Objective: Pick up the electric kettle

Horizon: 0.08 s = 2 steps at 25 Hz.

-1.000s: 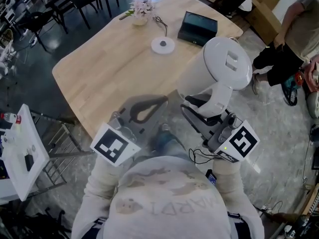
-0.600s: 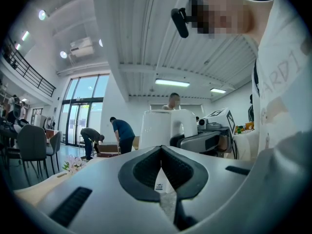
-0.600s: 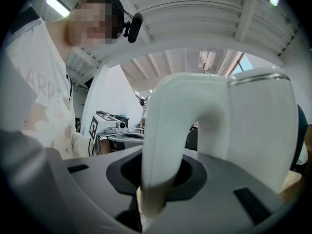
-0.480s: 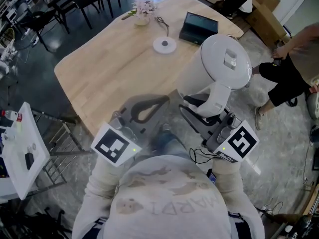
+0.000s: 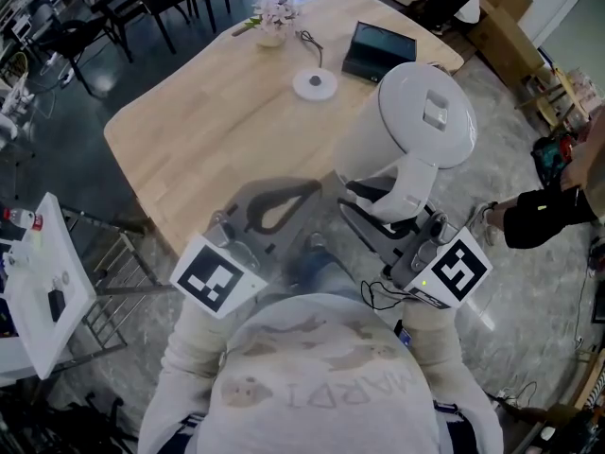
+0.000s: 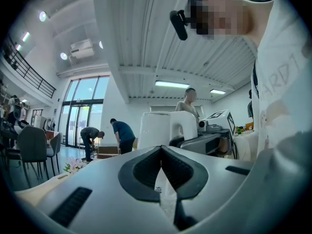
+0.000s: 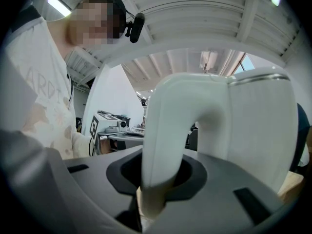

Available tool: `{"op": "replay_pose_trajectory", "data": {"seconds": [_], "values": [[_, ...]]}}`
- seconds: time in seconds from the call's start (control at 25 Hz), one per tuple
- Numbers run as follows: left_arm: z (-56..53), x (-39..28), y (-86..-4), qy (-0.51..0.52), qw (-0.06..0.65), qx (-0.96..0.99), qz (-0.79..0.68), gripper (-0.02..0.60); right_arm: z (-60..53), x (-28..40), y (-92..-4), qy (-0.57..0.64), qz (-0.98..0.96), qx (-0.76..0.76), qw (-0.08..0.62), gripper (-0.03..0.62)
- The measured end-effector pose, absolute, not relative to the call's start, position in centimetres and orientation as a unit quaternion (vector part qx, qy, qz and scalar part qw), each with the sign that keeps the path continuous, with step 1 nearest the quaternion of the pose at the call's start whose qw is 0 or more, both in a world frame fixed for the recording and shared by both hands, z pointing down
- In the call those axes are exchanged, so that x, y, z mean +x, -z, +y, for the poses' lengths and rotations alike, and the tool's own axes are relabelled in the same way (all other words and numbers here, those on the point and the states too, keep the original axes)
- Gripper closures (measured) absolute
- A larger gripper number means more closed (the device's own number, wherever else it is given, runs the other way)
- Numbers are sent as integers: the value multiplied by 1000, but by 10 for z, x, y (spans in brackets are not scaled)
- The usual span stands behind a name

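Observation:
The white electric kettle point(image 5: 423, 126) hangs in the air past the table's near right corner. My right gripper point(image 5: 380, 214) is shut on its curved handle point(image 5: 413, 189). In the right gripper view the handle point(image 7: 168, 140) fills the gap between the dark pads, with the kettle's body point(image 7: 263, 130) behind it. My left gripper point(image 5: 274, 206) is held level to the left of the kettle, shut, with nothing in it. In the left gripper view its jaws point(image 6: 161, 149) meet and the kettle point(image 6: 155, 129) shows beyond them.
On the wooden table point(image 5: 217, 130) lie the kettle's round base point(image 5: 315, 84) with its cord, a black box point(image 5: 378, 52) and a small vase of flowers point(image 5: 271, 22). A white side stand point(image 5: 38, 291) is at the left. Someone's leg point(image 5: 544, 211) shows at the right edge.
The kettle and both grippers have stayed where they were. The bystander at the right has moved away towards the frame's edge.

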<state>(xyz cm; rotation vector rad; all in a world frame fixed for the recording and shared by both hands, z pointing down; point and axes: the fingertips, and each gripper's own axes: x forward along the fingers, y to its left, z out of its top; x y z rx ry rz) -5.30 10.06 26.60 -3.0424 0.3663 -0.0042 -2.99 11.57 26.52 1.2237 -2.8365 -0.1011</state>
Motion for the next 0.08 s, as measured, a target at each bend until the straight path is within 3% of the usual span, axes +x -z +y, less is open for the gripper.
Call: {"op": "replay_pose_trajectory", "data": {"seconds": [0.08], "values": [[100, -56, -266, 2, 39, -992, 119, 569, 115, -33, -265, 33, -918, 395, 25, 510]]}}
